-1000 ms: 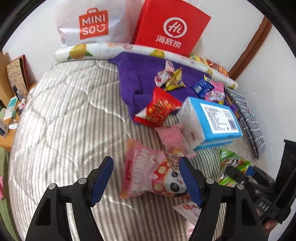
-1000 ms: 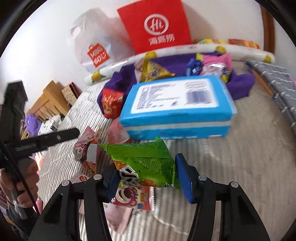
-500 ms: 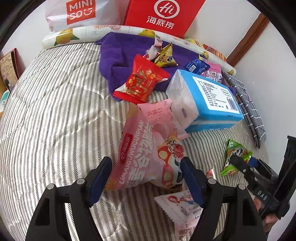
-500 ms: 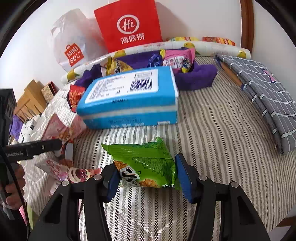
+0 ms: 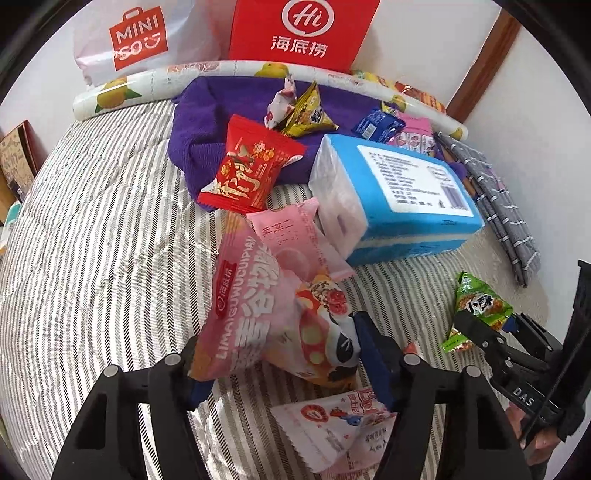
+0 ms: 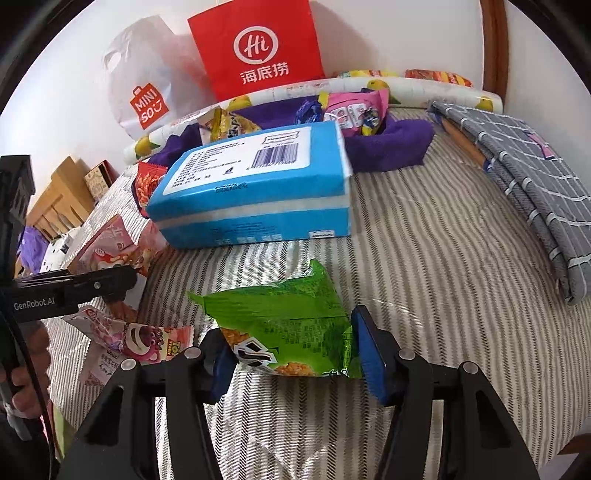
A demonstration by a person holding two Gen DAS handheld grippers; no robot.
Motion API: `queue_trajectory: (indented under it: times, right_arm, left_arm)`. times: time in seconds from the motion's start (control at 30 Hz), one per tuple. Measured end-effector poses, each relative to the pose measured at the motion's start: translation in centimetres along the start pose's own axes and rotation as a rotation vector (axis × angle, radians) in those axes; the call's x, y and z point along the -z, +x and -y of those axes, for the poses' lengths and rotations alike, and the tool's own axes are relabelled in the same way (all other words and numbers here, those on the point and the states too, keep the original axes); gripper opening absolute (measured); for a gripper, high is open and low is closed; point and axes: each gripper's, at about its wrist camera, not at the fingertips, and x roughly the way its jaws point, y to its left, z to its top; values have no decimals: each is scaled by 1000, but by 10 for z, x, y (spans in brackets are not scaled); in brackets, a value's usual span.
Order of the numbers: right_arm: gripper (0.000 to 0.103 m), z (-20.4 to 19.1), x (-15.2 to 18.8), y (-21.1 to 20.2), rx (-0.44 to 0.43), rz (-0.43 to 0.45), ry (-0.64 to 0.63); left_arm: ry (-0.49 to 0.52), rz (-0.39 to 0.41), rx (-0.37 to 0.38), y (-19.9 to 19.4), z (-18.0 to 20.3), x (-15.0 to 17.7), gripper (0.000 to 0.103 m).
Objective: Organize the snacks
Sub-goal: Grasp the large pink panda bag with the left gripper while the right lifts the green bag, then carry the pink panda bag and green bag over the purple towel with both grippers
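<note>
My left gripper (image 5: 284, 365) is shut on a pink panda snack bag (image 5: 273, 314) and holds it above the striped bed cover (image 5: 103, 240). My right gripper (image 6: 295, 358) is shut on a green snack bag (image 6: 288, 325); it also shows in the left wrist view (image 5: 478, 306), low over the cover. A red packet (image 5: 251, 170), a pale pink packet (image 5: 295, 236) and a white strawberry packet (image 5: 340, 424) lie around. More small snacks (image 5: 306, 110) sit on a purple towel (image 5: 207, 125).
A blue tissue pack (image 5: 402, 195) lies mid-bed. A red paper bag (image 5: 303, 29) and a white Miniso bag (image 5: 136, 37) stand at the wall behind a rolled fruit-print mat (image 5: 122, 92). A folded grey cloth (image 6: 524, 184) lies right. Wooden furniture (image 6: 55, 206) stands left.
My left gripper moved in over the pink panda bag and closed on it, lifting it. My right gripper kept the green bag and swung right, away from the blue pack.
</note>
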Motion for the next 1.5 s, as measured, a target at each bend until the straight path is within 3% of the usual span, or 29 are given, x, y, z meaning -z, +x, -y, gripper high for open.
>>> queue_trajectory:
  times: [0.07, 0.47, 0.87, 1.5]
  right_arm:
    - [57, 1, 0, -3, 1, 2, -3]
    - [57, -5, -19, -44, 35, 74, -27]
    - [57, -22, -53, -65, 67, 135, -61]
    - [57, -29, -112, -53, 59, 184, -69]
  left_arm:
    - [-6, 19, 14, -8, -2, 0, 59]
    - [-13, 89, 109, -47, 0, -5, 59]
    - [21, 132, 193, -65, 18, -35, 59]
    - [87, 187, 184, -65, 35, -105, 59]
